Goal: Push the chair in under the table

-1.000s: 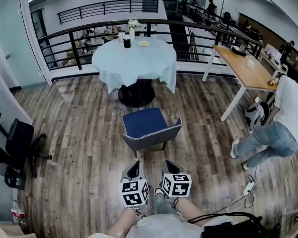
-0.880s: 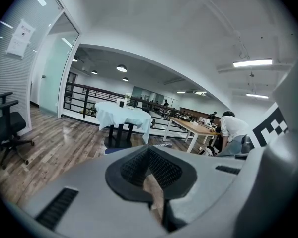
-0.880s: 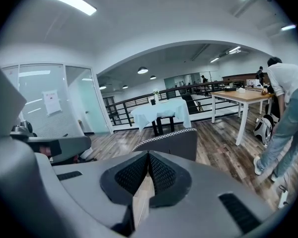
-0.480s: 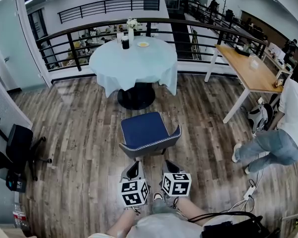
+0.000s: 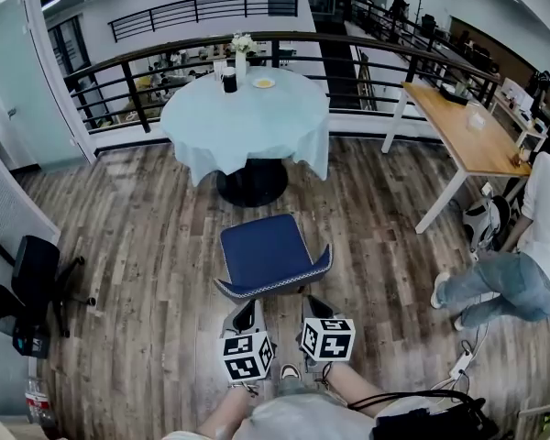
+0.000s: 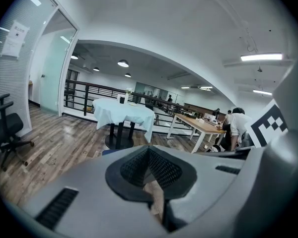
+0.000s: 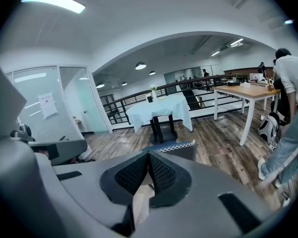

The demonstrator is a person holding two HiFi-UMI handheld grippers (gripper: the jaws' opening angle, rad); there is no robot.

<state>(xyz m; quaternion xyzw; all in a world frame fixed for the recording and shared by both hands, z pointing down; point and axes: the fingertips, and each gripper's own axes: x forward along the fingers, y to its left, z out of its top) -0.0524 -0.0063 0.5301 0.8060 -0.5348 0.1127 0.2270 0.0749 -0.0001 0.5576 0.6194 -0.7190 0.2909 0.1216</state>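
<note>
The left gripper (image 5: pixel 247 308) and right gripper (image 5: pixel 313 304), both closed and empty, have drawn close behind the chair (image 5: pixel 264 257) at frame centre, seemingly ready to push it under the counter (image 5: pixel 257 122) above.

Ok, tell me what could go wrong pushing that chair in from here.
1. The left gripper and right gripper are shut, so only narrow tips would meet the curved back of the chair and might slip off.
2. The chair sits slightly askew to the table; an uneven push may swing it further and knock the pedestal.
3. The hanging tablecloth could snag on it, shaking the vase.
</note>
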